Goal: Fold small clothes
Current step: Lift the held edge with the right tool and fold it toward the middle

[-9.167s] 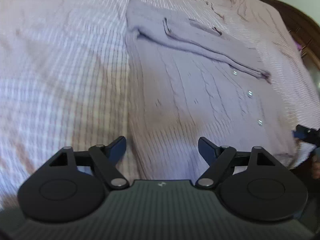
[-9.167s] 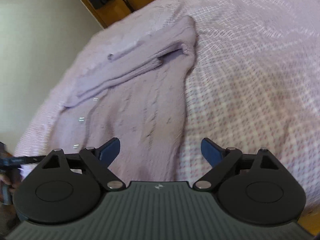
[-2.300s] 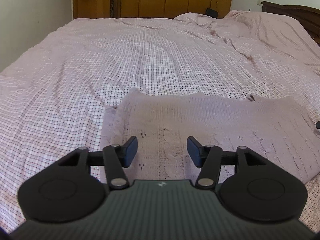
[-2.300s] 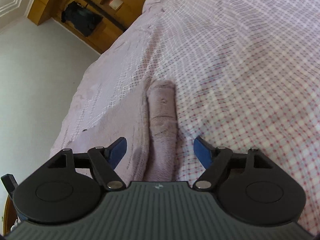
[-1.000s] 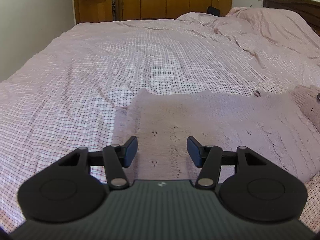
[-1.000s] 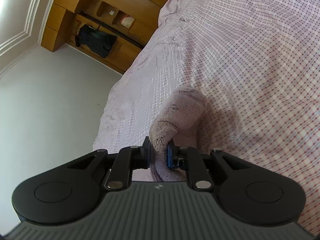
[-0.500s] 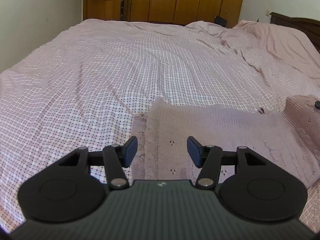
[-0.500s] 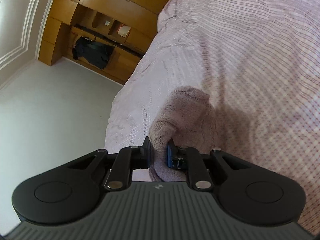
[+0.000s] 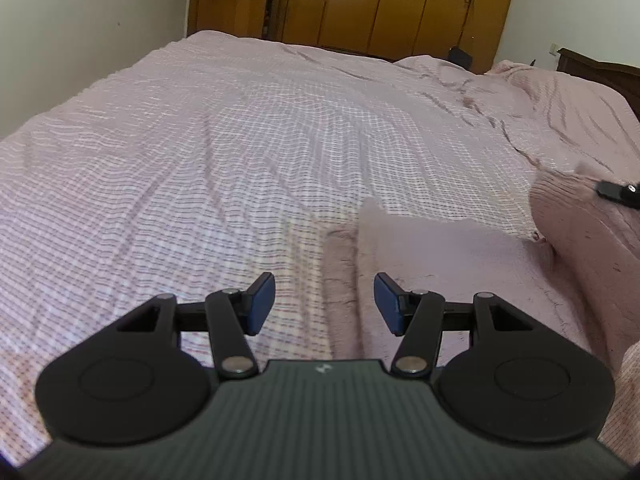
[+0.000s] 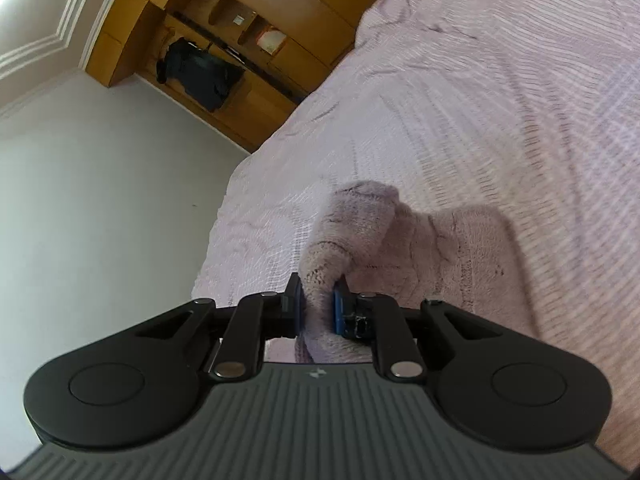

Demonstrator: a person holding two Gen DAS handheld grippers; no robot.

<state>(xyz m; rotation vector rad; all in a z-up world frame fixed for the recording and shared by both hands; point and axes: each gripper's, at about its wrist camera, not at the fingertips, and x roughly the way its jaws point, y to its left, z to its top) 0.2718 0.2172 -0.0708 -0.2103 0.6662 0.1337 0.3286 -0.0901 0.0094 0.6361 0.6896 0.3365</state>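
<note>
The left hand-held gripper (image 9: 324,306) hangs over the bed (image 9: 224,168) with its blue pads (image 9: 262,306) apart and nothing between them. Below the gap lies the left edge of the sweater (image 9: 460,264), a pale lilac knit that rests flat on the checked pink bedcover. The picture is blurred here, so I cannot tell if the narrow strip beside the left edge is a folded sleeve or only a second layer of the knit.

On the right side of the left wrist view, one end of the sweater is raised off the bed and curves up toward a black finger tip at the frame edge, which belongs to the right hand-held gripper (image 9: 618,192).

In the right wrist view, the right hand-held gripper (image 10: 318,308) is clamped on the sweater (image 10: 452,256): a bunched corner of the knit is pressed between the two blue pads (image 10: 340,312) and rises above them. The rest of the cloth hangs from the grip and spreads down to the bed (image 10: 500,92) on the right.

Behind the bed stands a wooden wardrobe (image 9: 404,4) along the far wall, with a dark garment (image 10: 200,72) that hangs in an open section of it. A dark headboard (image 9: 600,72) is at the right of the bed.
</note>
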